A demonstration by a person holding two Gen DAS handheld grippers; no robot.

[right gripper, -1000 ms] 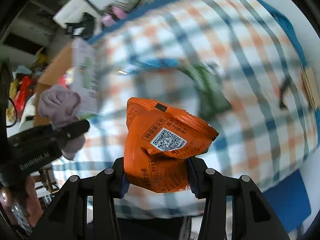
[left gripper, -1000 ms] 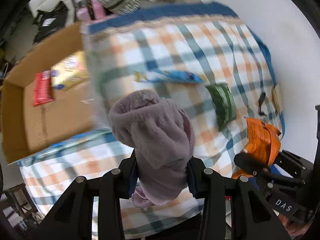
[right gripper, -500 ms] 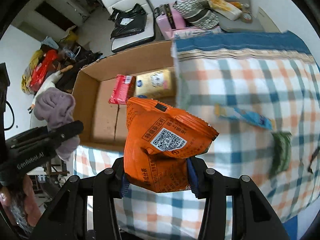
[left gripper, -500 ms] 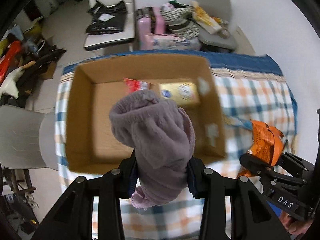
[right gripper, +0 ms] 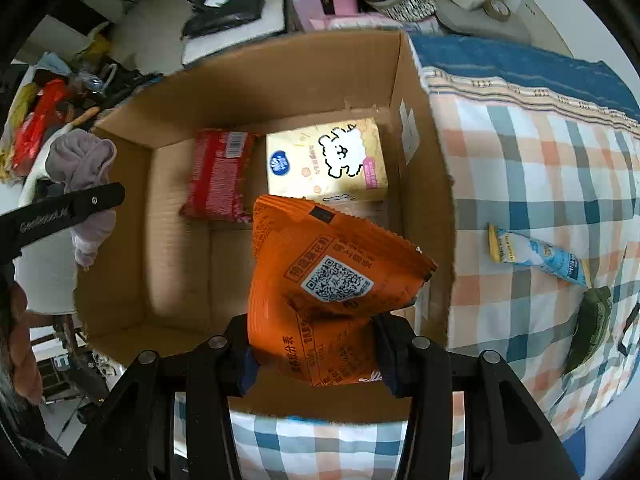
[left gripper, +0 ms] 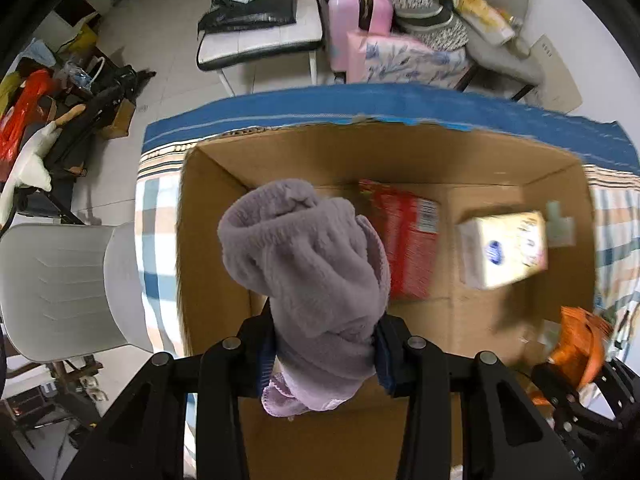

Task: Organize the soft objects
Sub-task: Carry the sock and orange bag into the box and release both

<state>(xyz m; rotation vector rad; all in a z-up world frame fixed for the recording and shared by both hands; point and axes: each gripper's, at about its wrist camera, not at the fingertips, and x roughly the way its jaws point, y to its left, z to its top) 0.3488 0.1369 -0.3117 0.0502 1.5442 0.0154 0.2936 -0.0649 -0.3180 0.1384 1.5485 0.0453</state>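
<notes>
My left gripper [left gripper: 324, 356] is shut on a lilac fleece cloth [left gripper: 308, 272] and holds it above the left part of an open cardboard box [left gripper: 208, 240]. My right gripper [right gripper: 316, 348] is shut on an orange snack bag [right gripper: 324, 296] over the box's [right gripper: 424, 168] near right part. Inside the box lie a red packet [right gripper: 216, 176] and a yellow tissue pack [right gripper: 324, 160]. The orange bag also shows at the right edge of the left wrist view [left gripper: 580, 344]; the cloth also shows in the right wrist view [right gripper: 84, 160].
The box stands on a checked tablecloth [right gripper: 532, 184] with a blue border. A blue-white sachet [right gripper: 536, 256] and a dark green packet [right gripper: 592, 320] lie on it to the right. A white chair [left gripper: 60, 288] stands left of the table; chairs with bags [left gripper: 256, 12] stand behind.
Both grippers swung left from over the tablecloth to over the box and came closer to it. Each still holds its item.
</notes>
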